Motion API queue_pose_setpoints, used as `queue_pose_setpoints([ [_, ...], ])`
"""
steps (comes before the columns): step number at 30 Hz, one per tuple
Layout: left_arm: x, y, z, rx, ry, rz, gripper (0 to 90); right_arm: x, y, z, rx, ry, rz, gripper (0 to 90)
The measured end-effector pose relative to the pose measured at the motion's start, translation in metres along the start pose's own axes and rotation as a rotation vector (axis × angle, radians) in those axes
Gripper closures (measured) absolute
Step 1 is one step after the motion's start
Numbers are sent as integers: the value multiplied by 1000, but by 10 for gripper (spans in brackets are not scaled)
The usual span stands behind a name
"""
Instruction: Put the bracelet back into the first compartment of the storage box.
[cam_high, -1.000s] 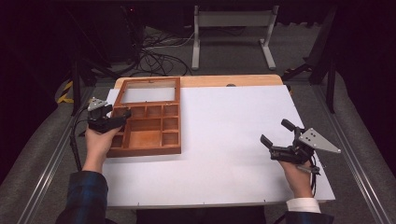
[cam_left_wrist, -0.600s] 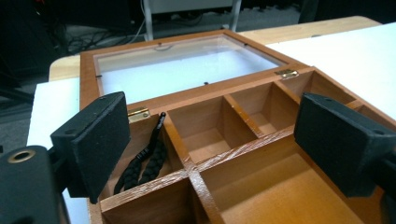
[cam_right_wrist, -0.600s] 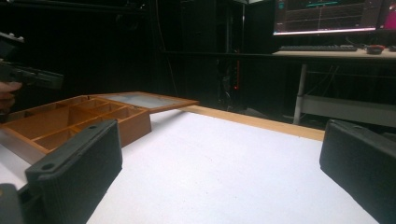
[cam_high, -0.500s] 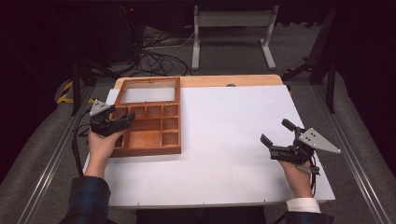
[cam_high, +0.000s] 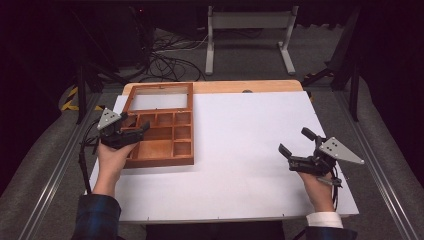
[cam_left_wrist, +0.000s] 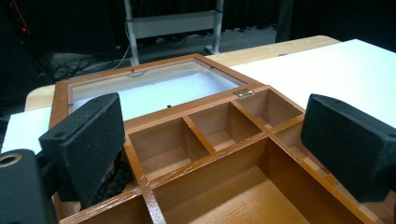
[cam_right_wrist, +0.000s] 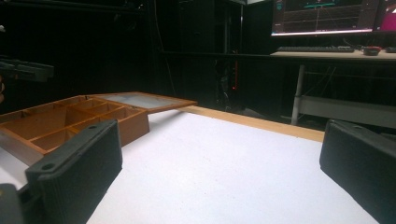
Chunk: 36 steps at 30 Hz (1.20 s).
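Left gripper (cam_high: 134, 134) shifted rightward over wooden box (cam_high: 165, 150) since earlier frame, jaws just been opening, now wide, nothing between (compartments directly beneath). Right gripper (cam_high: 294, 150) wide, empty, well apart from the box.

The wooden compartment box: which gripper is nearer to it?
Left. The left gripper hangs over the wooden box's left compartments; the right gripper is far across the white table.
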<state>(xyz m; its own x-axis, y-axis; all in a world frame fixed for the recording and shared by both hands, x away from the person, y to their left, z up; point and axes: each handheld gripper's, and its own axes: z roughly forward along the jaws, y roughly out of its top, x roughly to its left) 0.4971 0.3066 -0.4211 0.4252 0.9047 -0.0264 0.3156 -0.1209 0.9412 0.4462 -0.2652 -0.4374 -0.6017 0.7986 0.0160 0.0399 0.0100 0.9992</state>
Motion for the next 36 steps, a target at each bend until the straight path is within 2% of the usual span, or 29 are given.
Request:
queue_pose_setpoints([
  [12,-13,0,-11,-64,-26,10,55,-1,0,0,1,0,6,0],
  [20,-23,0,-16,-99,-60,11,52,-2,0,-1,-12,-5,4,0],
  [26,-29,-1,-20,-115,-79,23,48,-1,0,-1,-15,-3,10,0],
  [32,-35,-6,-22,-129,-98,7,46,-2,-1,-1,-11,-6,3,0],
  [36,-38,-8,-22,-131,-105,13,46,-2,-1,-1,-15,-8,2,0],
])
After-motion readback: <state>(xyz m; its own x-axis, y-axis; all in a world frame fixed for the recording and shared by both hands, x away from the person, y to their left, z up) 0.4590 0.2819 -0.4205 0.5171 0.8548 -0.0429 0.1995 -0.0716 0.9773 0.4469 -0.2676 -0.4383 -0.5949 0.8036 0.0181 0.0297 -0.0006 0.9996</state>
